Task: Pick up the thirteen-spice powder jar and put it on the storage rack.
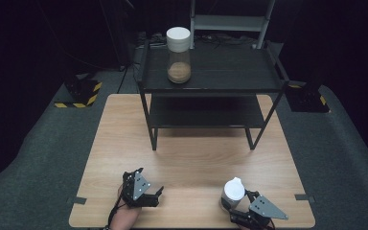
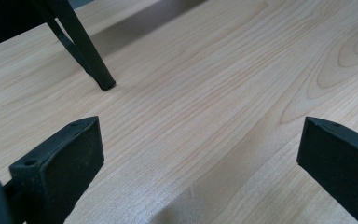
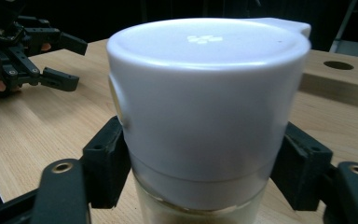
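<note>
No readable text, labels or numbers anywhere. Only mark: a small cluster of pale dots on the jar lid (image 3: pixel 205 39), not legible.

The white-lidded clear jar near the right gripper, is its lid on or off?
On: the white lid caps the clear jar, standing upright on the wooden table.

Clear-bodied jar (image 1: pixel 232 193) with white spouted lid and brownish contents stands upright at the table's near right edge, lid on, clamped between two jaws.
</note>
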The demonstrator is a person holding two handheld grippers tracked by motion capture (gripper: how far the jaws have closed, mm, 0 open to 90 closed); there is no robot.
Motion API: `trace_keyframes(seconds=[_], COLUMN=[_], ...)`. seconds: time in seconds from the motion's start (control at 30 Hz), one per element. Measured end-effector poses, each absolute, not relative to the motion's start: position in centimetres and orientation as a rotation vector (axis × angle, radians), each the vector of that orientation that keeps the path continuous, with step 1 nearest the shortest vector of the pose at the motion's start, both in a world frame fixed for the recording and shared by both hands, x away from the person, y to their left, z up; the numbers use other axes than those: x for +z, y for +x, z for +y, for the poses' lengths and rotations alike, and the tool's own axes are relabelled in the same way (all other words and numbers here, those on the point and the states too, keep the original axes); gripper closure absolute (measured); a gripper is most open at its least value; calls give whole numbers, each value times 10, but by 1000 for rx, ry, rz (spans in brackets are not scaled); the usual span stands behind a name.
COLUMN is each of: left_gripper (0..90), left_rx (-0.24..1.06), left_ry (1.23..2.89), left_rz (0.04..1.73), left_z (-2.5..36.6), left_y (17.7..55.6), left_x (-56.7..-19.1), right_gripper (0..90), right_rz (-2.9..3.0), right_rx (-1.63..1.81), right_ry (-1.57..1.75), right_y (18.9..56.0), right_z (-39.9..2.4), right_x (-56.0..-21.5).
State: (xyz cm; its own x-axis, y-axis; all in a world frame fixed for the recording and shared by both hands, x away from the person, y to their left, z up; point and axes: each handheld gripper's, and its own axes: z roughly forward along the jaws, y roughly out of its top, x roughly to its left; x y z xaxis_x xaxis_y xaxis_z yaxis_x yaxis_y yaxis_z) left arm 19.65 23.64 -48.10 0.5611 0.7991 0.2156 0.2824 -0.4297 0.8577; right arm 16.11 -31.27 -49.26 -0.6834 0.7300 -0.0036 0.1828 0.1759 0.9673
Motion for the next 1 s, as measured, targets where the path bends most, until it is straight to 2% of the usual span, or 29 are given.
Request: trace_keyframes(seconds=[1.0], left_gripper=[7], left_rx=[801], left_ry=[1983], left_rz=[851], left_z=[236], left_y=[196], left_x=[-481], right_gripper=[299], right_rz=[1871], right_rx=[1509], right_ry=[902], right_y=[158], right_z=[-322], right_x=[-493])
